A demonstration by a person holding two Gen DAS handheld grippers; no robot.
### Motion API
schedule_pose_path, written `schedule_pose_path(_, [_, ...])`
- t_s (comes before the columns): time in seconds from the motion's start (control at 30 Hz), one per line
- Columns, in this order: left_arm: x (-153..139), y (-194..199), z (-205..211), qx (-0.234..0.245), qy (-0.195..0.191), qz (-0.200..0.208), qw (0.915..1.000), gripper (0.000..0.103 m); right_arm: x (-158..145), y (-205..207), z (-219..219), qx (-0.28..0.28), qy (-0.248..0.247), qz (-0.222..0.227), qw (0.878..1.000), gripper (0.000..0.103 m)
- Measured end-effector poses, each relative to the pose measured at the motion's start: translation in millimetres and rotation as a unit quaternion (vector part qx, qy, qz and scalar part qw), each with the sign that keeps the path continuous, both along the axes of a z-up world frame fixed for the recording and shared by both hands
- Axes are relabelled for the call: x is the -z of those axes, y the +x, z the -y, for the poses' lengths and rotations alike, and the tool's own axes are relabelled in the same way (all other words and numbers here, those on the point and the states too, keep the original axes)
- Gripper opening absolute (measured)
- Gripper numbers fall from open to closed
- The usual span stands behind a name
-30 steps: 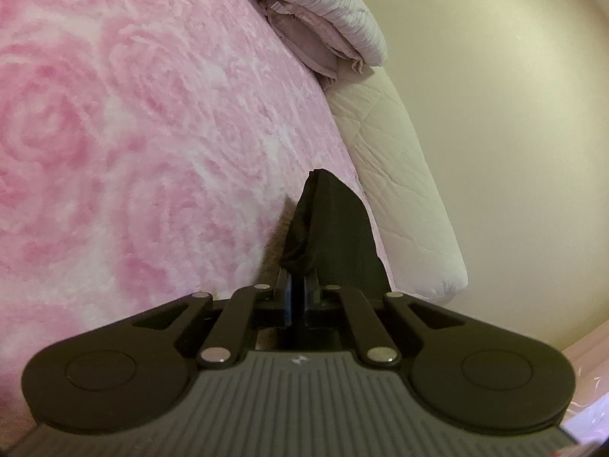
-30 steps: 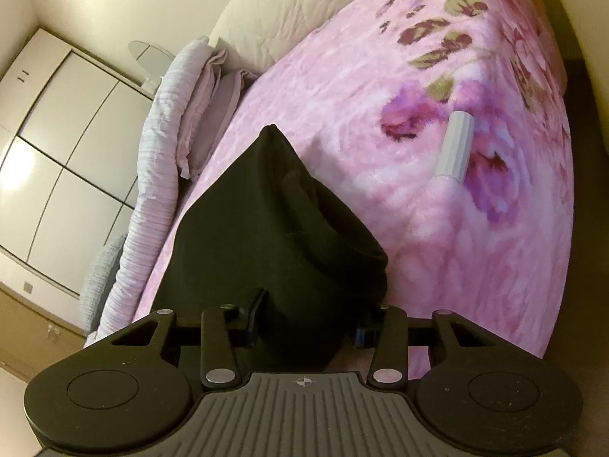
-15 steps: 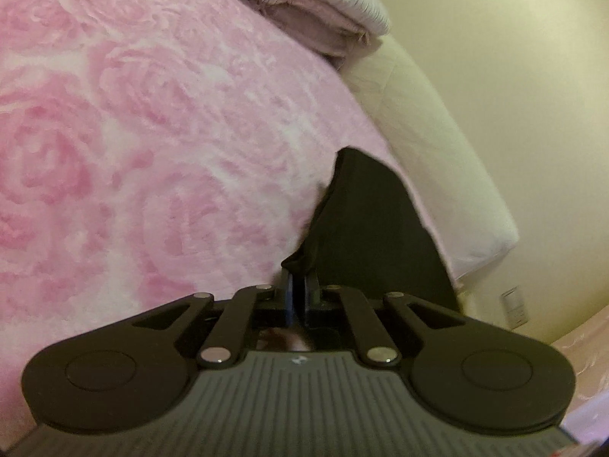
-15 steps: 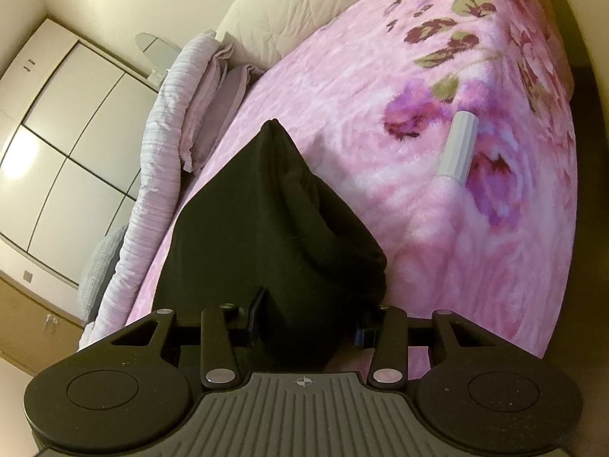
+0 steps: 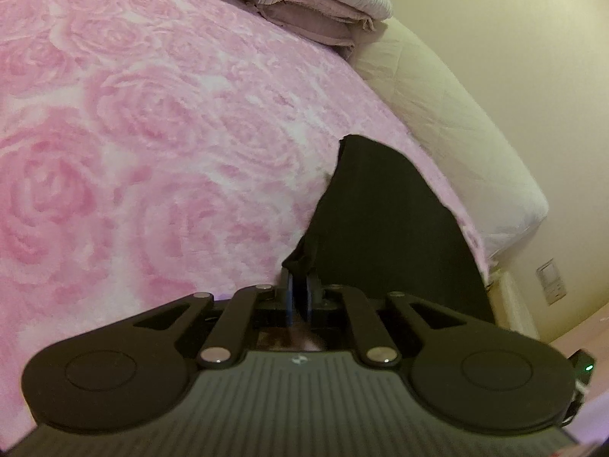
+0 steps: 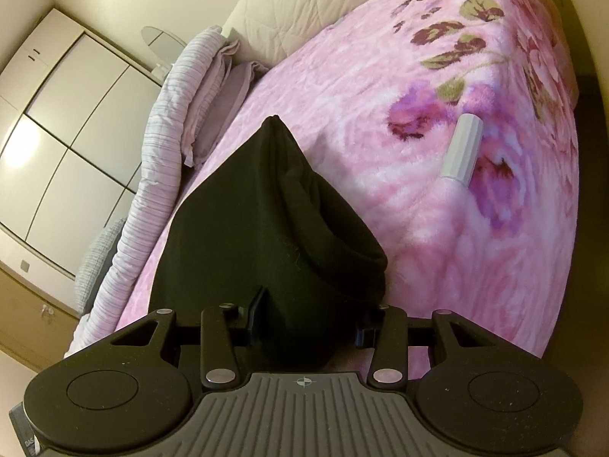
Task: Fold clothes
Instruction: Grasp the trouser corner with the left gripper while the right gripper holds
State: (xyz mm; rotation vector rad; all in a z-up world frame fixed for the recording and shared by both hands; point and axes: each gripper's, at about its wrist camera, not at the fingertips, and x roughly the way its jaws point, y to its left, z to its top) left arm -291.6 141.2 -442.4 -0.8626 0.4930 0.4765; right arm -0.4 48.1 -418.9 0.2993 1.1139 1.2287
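Observation:
A black garment (image 5: 384,224) lies on the pink rose-patterned blanket (image 5: 152,144) near the bed's edge. My left gripper (image 5: 299,285) is shut on a bunched corner of it, and the cloth stretches away from the fingers. In the right wrist view the same black garment (image 6: 266,228) lies folded over with a rolled edge on its right side. My right gripper (image 6: 308,323) is open, its fingers standing wide on either side of the near end of the garment.
A white cylindrical roller (image 6: 462,150) lies on the blanket to the right of the garment. Folded lilac bedding (image 6: 198,114) is stacked at the head of the bed. A cream quilted mattress edge (image 5: 456,129), wall and white wardrobe doors (image 6: 68,114) surround the bed.
My left gripper has pulled back with the cloth corner, so more of the black garment shows stretched out. The right gripper's view has shifted only slightly.

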Motion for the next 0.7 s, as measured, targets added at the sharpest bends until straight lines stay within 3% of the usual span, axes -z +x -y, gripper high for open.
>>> schedule_pose_path(0.13, [4.7,5.8,4.5,0.002,0.016,-0.016,0.9997,0.008,0.0,-2.0,-3.9,0.001,-0.001,0.011,1.0,0.042])
schedule_pose_path(0.3, [-12.5,8.4,15.0,-0.001,0.049,-0.047,0.9977,0.012,0.3,1.9,-4.1,0.004,0.004,-0.005,1.0,0.044])
schedule_pose_path(0.4, [-21.7,5.7,18.3,-0.015,0.078,-0.089,0.9929,0.015,-2.0,8.4,3.8,0.01,0.008,-0.034,0.999,0.048])
schedule_pose_path(0.53, [-29.1,1.1,20.0,-0.03,0.102,-0.135,0.9851,0.015,-10.4,12.4,21.0,0.022,0.005,-0.04,0.999,0.05])
schedule_pose_path(0.6, [-33.6,-0.1,21.7,-0.033,0.109,-0.143,0.9831,0.015,-17.0,13.2,29.1,0.028,0.003,-0.029,0.999,0.05])
schedule_pose_path(0.7, [-40.3,-1.9,24.1,-0.037,0.121,-0.156,0.9797,0.015,-33.8,15.2,41.7,0.057,-0.008,0.036,0.998,0.05])
